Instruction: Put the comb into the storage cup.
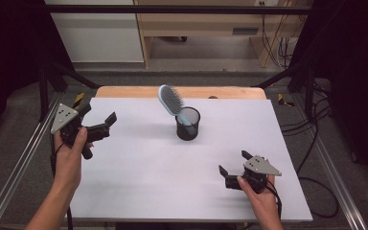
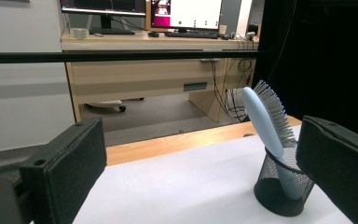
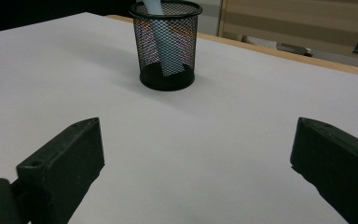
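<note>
Mesh cup [image 1: 188, 123] stands on tabletop [image 1: 139, 172], slightly behind centre. Hairbrush [image 1: 170, 100] stands in cup, handle down, head leaning up and to left, bristles facing right. Left gripper [image 1: 98, 125] above tabletop's left edge, left of cup, well apart from it. Right gripper [image 1: 233, 162] near front right, before and right of cup, well apart. Desk behind tabletop, beyond floor strip.

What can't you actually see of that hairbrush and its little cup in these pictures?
- Right gripper view: the hairbrush head is cut off by the top edge.
- High view: the handle's lower end is hidden inside the mesh cup.
- Left gripper view: the cup's right side sits behind one of that gripper's fingers.
</note>
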{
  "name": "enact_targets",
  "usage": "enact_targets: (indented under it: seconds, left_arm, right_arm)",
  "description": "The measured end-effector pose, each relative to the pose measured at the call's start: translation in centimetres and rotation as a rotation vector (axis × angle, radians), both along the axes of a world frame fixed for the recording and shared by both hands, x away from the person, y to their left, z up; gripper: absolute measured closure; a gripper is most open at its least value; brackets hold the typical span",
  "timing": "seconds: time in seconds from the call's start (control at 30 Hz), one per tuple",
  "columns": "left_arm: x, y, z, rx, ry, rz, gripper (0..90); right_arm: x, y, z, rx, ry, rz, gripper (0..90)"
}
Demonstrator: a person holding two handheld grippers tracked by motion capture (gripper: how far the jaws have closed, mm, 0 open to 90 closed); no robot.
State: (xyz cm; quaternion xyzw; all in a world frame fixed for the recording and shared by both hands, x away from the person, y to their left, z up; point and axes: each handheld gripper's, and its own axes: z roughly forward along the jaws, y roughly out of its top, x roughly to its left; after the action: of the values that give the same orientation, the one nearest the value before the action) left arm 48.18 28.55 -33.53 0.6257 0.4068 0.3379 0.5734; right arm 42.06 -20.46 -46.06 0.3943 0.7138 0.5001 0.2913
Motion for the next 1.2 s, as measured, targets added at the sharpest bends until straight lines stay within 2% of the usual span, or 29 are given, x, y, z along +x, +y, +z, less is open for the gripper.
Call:
enact_targets:
  seconds: [0.13, 0.27, 0.33, 0.77, 1.13, 1.2]
  left_arm:
    - [-0.5, 0.5, -0.2, 0.003, -0.008, 0.003, 1.7]
    - [-1.0, 1.0, -0.6, -0.012, -0.013, 0.001, 1.7]
    - [-1.4, 1.4, -0.9, -0.023, -0.017, 0.003, 1.7]
    - [-2.5, 3.6, -3.5, -0.029, -0.009, 0.021, 1.6]
    - [-3.4, 4.9, -4.9, -0.018, -0.017, 0.028, 1.6]
    - [-3.7, 5.1, -5.0, -0.031, -0.021, 0.033, 1.6]
  right_arm:
    - [-0.1, 0.0, 0.0, -0.003, -0.001, -0.001, 2.9]
    - [-0.2, -0.1, 0.0, -0.003, -0.004, 0.002, 2.9]
    - [-0.2, -0.1, 0.0, -0.003, -0.002, 0.002, 2.9]
    - [-0.3, -0.3, -0.1, -0.003, 0.0, -0.003, 2.9]
    - [-0.1, -0.2, -0.1, -0.012, -0.001, -0.006, 2.9]
    - [-0.1, -0.2, -0.1, -0.014, -0.002, -0.005, 3.0]
